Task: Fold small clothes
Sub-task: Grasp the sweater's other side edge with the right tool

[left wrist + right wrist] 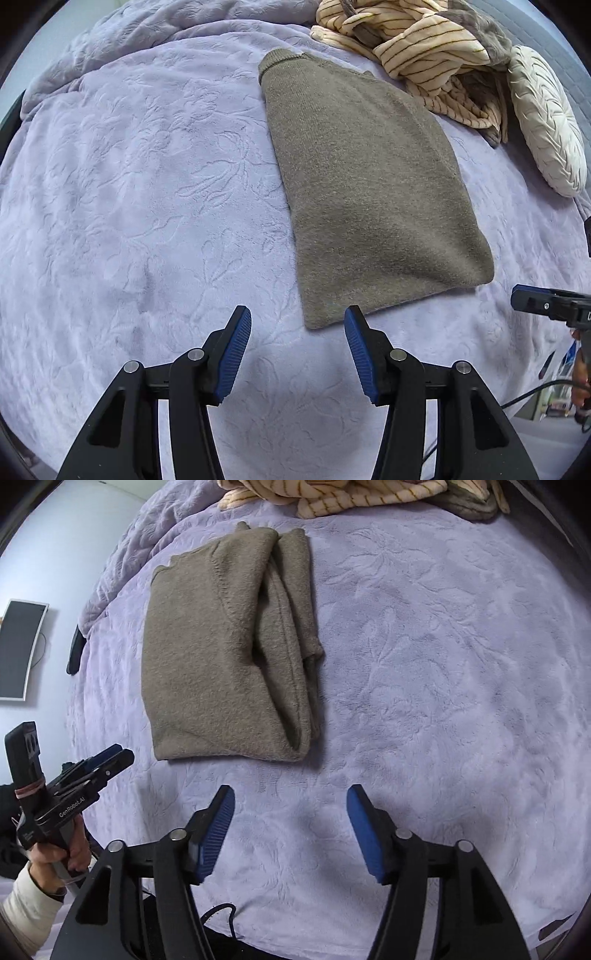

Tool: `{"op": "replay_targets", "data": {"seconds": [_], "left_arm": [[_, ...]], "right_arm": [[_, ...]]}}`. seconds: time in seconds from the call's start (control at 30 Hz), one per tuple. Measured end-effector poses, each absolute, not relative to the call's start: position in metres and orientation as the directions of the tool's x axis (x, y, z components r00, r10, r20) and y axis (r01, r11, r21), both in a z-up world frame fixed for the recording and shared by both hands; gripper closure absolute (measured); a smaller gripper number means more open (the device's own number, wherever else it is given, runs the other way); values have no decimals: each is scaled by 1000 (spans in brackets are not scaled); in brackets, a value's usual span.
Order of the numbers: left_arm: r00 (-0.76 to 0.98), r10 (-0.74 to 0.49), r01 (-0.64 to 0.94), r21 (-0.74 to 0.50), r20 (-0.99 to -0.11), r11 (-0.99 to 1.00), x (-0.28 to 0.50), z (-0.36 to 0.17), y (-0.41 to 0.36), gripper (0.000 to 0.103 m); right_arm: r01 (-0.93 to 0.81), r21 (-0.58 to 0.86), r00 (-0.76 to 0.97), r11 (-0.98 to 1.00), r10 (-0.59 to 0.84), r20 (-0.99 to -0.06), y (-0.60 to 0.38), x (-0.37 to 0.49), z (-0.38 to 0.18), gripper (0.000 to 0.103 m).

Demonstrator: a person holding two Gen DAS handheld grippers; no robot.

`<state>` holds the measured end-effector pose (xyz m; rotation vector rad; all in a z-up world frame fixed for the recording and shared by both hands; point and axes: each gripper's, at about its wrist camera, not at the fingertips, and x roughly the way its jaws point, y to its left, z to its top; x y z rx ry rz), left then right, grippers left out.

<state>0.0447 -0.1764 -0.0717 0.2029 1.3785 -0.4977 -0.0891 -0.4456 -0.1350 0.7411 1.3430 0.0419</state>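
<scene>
Item: brown knit sweater [369, 184], lying flat on lavender bedspread [147, 184], already folded lengthwise into a narrow rectangle; collar at far end, hem at near end, sleeve layers tucked along its right edge per right wrist view. Step in hand, est.: lengthwise fold done, crosswise fold pending. Left gripper [297, 325]: jaws apart, empty, hovering just short of the near-left hem corner, not touching fabric. Right gripper [290, 805]: jaws apart, empty, near the hem but offset to the right of garment, over bare bedspread. Next move, est.: each claw to close on a near hem corner, pinching all layers together, then lift and carry hem toward collar; right side thicker, w/ loose sleeve edges, so prob. needs deeper bite to avoid dropping a layer. Containers: none in view; nothing binned or boxed. Also present: striped cream garment [417, 48] heaped at far edge of bed, unfolded, likely next in queue; white ribbed cushion [546, 118] beside it.
</scene>
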Motion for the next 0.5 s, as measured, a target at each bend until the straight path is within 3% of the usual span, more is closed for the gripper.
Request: {"op": "replay_targets", "data": {"seconds": [0.2,0.27,0.4,0.43,0.47,0.5], "left_arm": [[123,-193,425,-124,-974,897,47,-76,-184,48],[133,-190,410,-121,-973,904,50,-76,-185,24],[150,-184,399,-111,-971,910,55,-75,-184,24],[151,-182,392,-110,-972,913,57,-76,-184,24],[149,-180,383,-111,-972,917,59,-77,-183,24],[149,-179,376,-112,-972,920,60,-78,-183,24]], "right_arm": [[341,504,295,794,419,-859,-446,-65,-124,29],[323,519,327,792,421,-846,-451,-46,-121,29],[339,574,394,745,442,-806,-469,3,-123,30],[356,611,409,707,470,-782,-471,19,-130,33],[380,643,413,665,500,-761,-475,32,-141,45],[404,662,411,631,521,-748,-478,40,-150,68]]}}
